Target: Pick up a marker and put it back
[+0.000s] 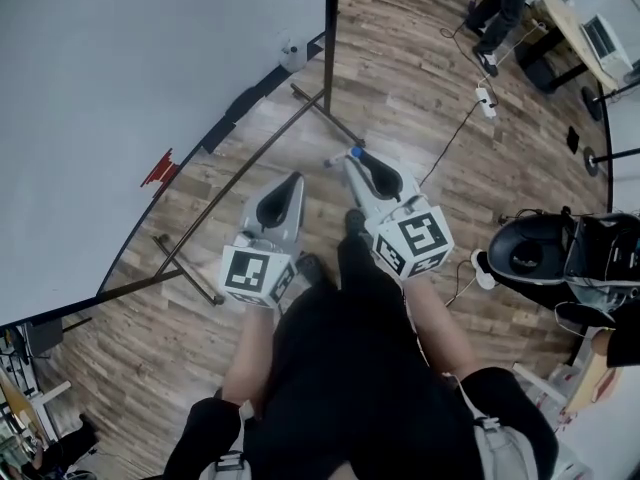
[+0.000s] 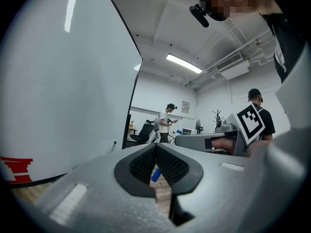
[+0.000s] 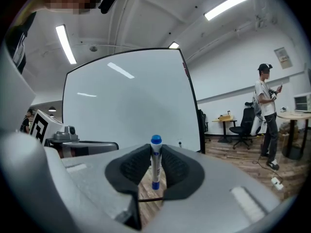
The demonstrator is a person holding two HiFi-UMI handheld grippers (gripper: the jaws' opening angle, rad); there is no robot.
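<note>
One marker (image 3: 155,171), pinched near its blue cap by my right gripper (image 1: 350,160), beside the whiteboard's (image 1: 150,68) end. Left gripper (image 2: 156,147) pressed together, empty. Risk as I judge it: the marker pivots or slips on replacement.

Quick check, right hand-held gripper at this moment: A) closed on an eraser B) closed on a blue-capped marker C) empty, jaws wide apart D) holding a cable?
B: in the right gripper view, the right hand-held gripper has its jaws closed on a blue-capped marker standing upright between them.

Label on marker (image 3: 155,164) too small
</note>
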